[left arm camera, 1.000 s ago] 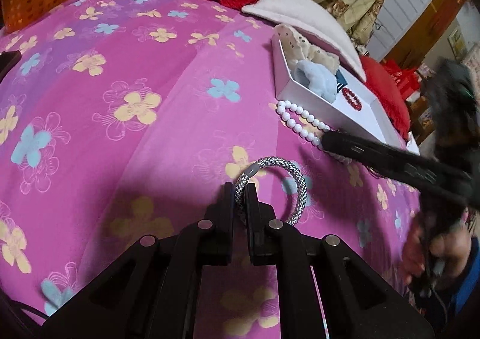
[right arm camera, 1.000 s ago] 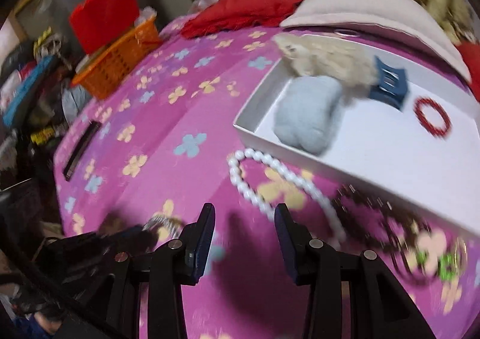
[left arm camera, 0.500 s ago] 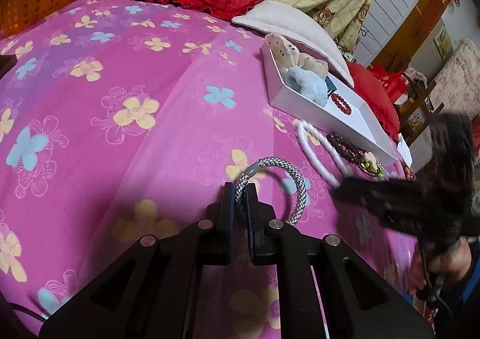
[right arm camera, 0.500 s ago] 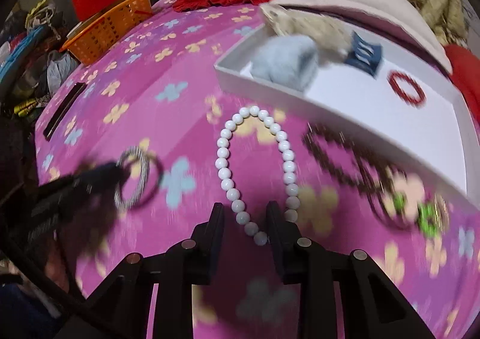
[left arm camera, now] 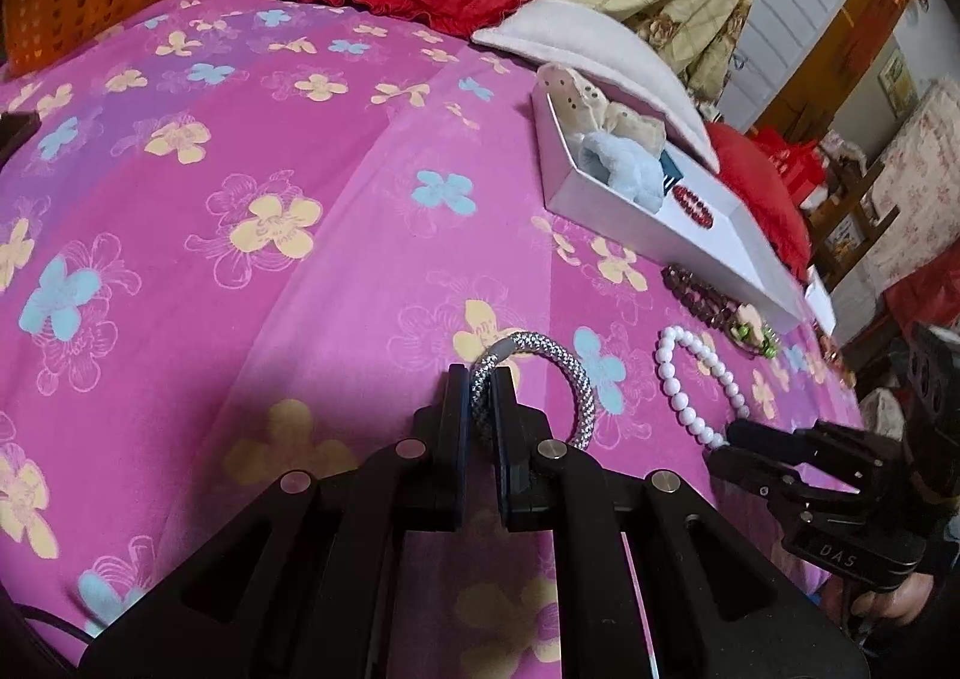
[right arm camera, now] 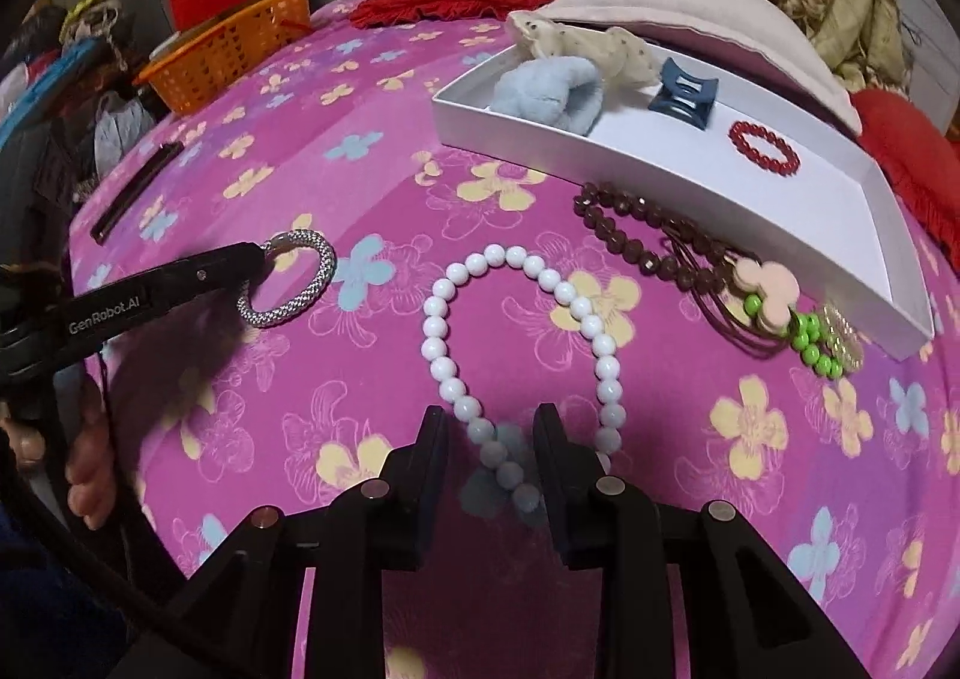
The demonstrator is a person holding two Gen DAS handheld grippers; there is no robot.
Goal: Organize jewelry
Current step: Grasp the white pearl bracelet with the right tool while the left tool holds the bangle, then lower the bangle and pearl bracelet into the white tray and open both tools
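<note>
My left gripper is shut on a silver woven bracelet, which rests on the pink flowered bedspread. The right wrist view shows the same bracelet pinched at its far-left edge. A white bead bracelet lies in a loop in the middle. Its near end sits between the fingers of my right gripper. The jaws are closing, with a gap still showing on both sides of the beads. The left wrist view shows this gripper at the white beads.
A white tray at the back right holds a red bead bracelet, a blue hair claw and a pale blue scrunchie. In front of it lies a brown bead necklace. An orange basket stands far left.
My right gripper swept toward the near end of the white beads and its jaws narrowed around them. The bead loop now lies further from the tray. The left gripper kept still.
</note>
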